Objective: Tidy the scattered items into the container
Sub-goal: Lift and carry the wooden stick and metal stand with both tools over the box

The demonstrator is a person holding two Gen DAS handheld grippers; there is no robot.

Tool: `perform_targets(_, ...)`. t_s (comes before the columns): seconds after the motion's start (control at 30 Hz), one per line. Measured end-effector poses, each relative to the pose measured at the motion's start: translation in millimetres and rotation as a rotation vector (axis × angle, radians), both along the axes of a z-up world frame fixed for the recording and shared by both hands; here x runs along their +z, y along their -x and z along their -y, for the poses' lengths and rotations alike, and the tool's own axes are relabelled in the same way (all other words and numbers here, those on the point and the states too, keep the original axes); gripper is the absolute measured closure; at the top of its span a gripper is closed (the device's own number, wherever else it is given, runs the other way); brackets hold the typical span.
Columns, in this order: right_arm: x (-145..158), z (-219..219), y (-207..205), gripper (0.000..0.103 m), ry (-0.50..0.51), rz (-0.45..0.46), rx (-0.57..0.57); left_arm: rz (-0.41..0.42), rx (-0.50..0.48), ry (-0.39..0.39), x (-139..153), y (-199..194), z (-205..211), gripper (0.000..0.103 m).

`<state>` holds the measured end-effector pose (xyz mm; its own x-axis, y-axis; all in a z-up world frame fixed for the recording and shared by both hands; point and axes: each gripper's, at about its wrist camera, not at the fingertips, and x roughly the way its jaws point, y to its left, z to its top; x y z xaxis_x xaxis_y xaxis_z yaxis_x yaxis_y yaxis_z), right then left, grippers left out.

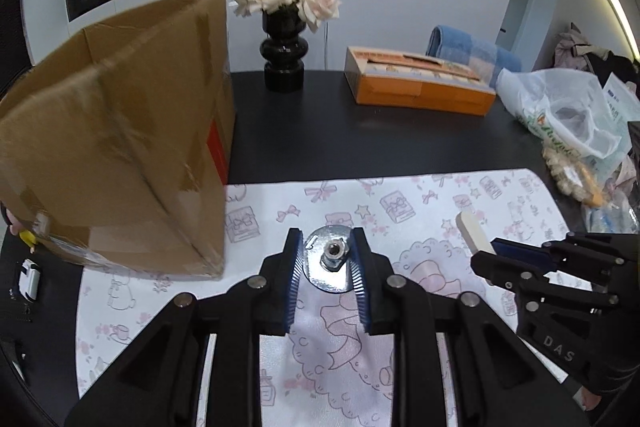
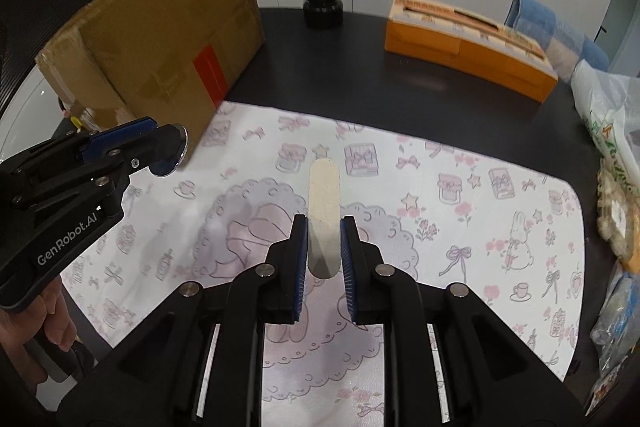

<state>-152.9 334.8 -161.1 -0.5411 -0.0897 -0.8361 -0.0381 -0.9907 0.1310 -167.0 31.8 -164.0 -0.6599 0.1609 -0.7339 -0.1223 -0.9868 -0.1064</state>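
Shiny metal disc (image 1: 326, 264); matt cardboard box (image 1: 120, 147); glossy black vase (image 1: 284, 55).

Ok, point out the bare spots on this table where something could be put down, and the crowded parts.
Free: the dark table strip between the cardboard box, black vase and orange box; also the patterned mat right of the nail file. Crowded: the right edge, piled with plastic bags, and the mat's left side, beside the box.

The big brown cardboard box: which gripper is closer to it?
Left. The left gripper, holding a round silver metal disc, sits beside the brown cardboard box; the right gripper is farther away.
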Motion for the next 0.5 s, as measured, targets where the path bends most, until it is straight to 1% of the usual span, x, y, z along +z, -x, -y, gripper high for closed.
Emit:
perform_targets(0.1,25,1,2,0.086,-0.011,-0.039,0.009,-0.043,0.014,-0.013,25,-5,12,0.079)
perform_targets(0.23,54,20,12,0.086,-0.023,-0.086,0.031,-0.089,0.02,-0.014,53,-11,24,0.079)
perform_targets(0.37,77,34,20,0.086,-0.031,-0.133,0.049,-0.117,0.034,-0.022,74,-18,37,0.079)
perform_targets(0.5,104,68,15,0.086,-0.043,-0.165,0.075,-0.14,0.061,-0.032,92,-22,57,0.079)
